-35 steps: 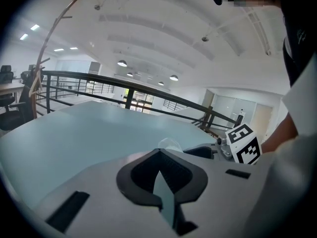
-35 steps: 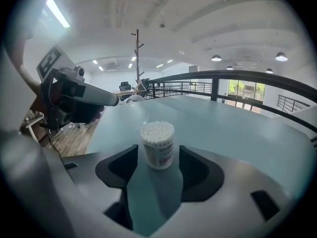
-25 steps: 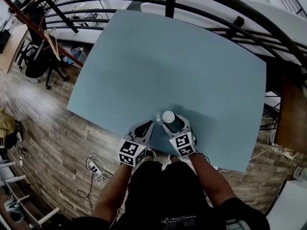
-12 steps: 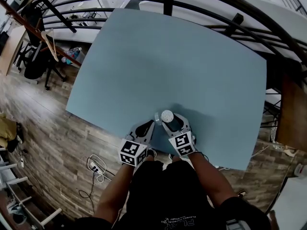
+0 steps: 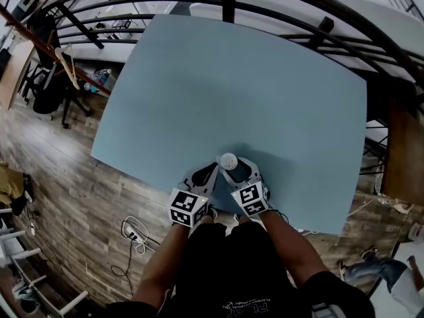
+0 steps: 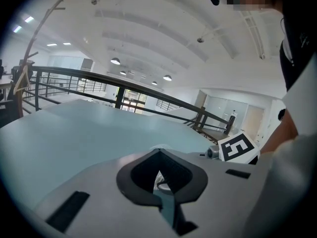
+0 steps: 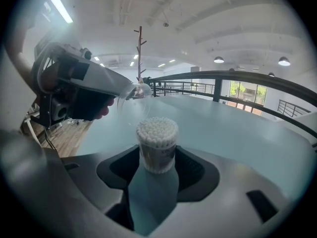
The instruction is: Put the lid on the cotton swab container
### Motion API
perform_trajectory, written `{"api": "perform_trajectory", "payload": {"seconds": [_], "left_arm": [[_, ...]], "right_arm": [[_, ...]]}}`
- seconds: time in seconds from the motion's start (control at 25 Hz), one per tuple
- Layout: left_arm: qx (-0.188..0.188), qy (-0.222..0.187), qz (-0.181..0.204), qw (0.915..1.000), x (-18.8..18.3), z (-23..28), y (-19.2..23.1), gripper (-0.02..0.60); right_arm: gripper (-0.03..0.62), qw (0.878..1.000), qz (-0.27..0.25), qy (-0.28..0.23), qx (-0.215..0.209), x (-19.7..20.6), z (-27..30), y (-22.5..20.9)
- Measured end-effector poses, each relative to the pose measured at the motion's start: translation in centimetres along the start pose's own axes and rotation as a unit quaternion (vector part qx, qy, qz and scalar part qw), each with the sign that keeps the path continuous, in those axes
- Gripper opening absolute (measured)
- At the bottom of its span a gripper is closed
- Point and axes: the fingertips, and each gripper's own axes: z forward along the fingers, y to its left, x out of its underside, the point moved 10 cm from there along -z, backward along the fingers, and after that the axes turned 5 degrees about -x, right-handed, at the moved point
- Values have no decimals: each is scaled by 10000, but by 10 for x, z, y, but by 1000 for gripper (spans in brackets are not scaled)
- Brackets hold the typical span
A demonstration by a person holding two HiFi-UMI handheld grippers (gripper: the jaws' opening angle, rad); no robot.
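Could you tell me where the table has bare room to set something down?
Nearly all the table is bare: the wide stretch between the far edge and the cotton swab container, plus the areas left and right of it. It is crowded only at the near edge, where the left gripper, holding the lid, and the right gripper, gripping the container, meet.

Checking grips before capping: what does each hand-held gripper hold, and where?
Left hand-held gripper pinches the clear lid at its edge; right hand-held gripper clasps the cotton swab container around its lower body.
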Motion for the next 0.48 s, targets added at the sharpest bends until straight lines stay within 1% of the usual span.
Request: {"api": "perform_trajectory", "payload": {"seconds": [0.28, 0.48], "left_arm": [[265, 274, 272, 9989, -5, 21, -3, 9], [366, 582, 670, 9954, -11, 33, -8, 9]], "right_arm": [[238, 10000, 56, -22, 48, 1, 0, -1], [238, 10000, 26, -15, 24, 1, 1, -3]]}}
